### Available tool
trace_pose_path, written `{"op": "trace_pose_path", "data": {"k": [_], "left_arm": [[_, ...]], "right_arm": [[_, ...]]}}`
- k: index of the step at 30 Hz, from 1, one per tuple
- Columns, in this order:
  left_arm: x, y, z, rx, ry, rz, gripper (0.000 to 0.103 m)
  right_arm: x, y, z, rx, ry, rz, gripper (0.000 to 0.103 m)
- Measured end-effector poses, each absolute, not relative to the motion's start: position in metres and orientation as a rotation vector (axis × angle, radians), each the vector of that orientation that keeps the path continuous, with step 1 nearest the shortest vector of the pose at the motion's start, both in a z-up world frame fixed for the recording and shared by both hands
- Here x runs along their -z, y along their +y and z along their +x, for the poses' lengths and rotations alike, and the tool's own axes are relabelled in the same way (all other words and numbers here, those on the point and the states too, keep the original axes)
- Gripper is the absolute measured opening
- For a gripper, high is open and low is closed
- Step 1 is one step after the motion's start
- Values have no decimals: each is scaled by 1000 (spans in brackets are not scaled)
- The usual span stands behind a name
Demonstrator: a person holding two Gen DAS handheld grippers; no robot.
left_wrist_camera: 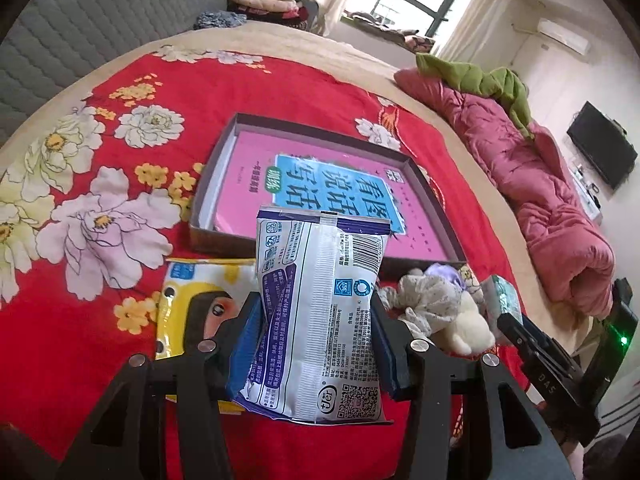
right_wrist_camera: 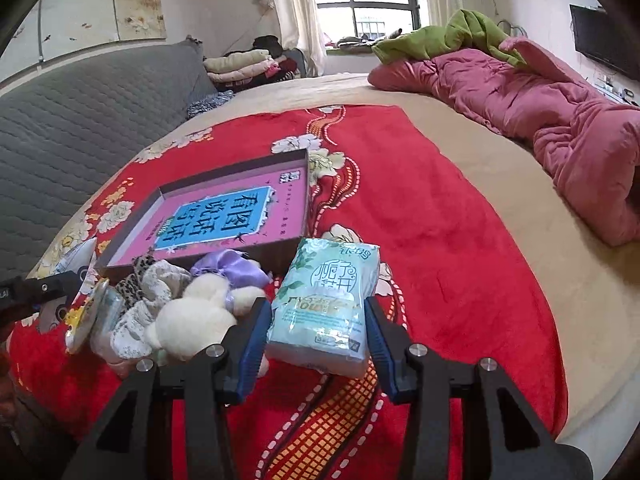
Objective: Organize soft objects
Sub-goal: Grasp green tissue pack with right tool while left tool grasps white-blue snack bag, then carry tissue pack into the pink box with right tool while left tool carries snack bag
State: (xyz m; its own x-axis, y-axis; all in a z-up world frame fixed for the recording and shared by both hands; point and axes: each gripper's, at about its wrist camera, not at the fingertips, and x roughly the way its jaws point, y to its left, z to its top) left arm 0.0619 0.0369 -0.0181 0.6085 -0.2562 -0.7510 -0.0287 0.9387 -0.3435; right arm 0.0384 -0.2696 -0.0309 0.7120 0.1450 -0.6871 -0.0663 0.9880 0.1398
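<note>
My left gripper is shut on a white and purple wipes packet and holds it upright above the red blanket, in front of a shallow brown box with a pink book inside. My right gripper is shut on a pale green tissue pack, just right of the box. A pile of soft things, a cream plush toy, a purple cloth and patterned cloths, lies left of the right gripper; it also shows in the left wrist view. A yellow cartoon packet lies flat behind the left gripper.
The red flowered blanket covers a bed. A rumpled pink quilt with a green cloth lies along the far right. A grey padded headboard and folded clothes are at the left rear.
</note>
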Motion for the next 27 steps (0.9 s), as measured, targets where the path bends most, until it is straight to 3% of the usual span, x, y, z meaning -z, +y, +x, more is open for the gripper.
{"op": "trace_pose_path", "data": {"k": [27], "left_arm": [[-6,85,95,19,814,-410,52]], "right_arm": [[-19,-238,54,-233,620,48,47]]}}
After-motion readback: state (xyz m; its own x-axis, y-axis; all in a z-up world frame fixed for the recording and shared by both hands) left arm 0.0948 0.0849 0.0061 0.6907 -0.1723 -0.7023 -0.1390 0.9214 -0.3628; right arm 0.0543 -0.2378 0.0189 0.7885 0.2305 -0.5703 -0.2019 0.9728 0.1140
